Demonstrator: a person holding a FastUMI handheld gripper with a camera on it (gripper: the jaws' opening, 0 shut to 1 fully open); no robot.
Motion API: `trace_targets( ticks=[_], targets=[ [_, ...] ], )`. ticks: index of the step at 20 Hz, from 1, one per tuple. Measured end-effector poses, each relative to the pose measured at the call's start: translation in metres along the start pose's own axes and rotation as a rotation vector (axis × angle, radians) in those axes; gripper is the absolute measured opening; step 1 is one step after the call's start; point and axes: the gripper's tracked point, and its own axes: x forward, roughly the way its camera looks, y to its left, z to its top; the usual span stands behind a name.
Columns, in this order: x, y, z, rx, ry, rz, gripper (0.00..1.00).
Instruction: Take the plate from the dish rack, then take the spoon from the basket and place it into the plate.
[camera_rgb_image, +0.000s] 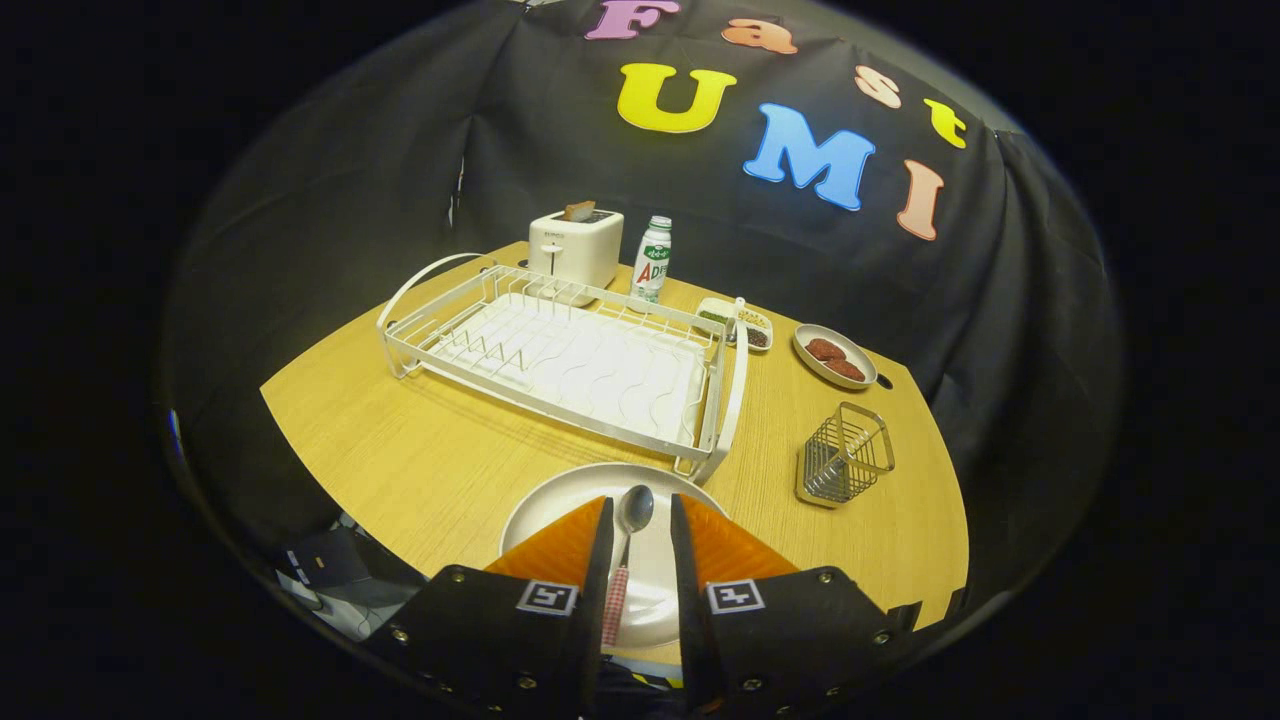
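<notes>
Your tool (637, 525) hangs over the white plate (560, 495), which sits on the wooden counter (420, 450) just in front of the empty white dish rack (560, 355). The spoon (634, 510) lies between the two fingers, bowl forward and checked handle running back toward you. There is a gap on each side of the handle, so the fingers look parted and not pressing on it; whether the spoon already rests on the plate or hangs slightly above it cannot be told from here.

The wire basket (845, 455) stands empty to the right of the plate, well clear, so the step in hand appears to be the finish of the placement.

To do it well:
- If the spoon is not fully down, lower it until bowl and handle both rest inside the rim, then widen the fingers.
- Keep the fingers spread evenly so neither one drags the handle sideways as you leave.
- Lift straight up and back along the handle line. A sideways pull could flick the spoon off the plate or slide the plate toward the rack's near corner.
- Watch the rack's curved handle just beyond the plate; do not push forward into it.
</notes>
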Motion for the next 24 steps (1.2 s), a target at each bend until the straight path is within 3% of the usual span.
trace_targets(
  ticks=[11, 13, 15, 16, 24],
  targets=[
    [-0.006, -0.008, 0.014, -0.005, -0.033, -0.025, 0.33],
    [-0.011, -0.019, 0.027, 0.004, -0.066, -0.062, 0.46],
    [-0.016, -0.026, 0.043, 0.025, -0.126, -0.086, 0.77],
    [-0.019, -0.027, 0.056, 0.04, -0.162, -0.08, 0.99],
    [-0.064, -0.074, 0.169, 0.113, -0.488, -0.065, 0.97]
  ],
)
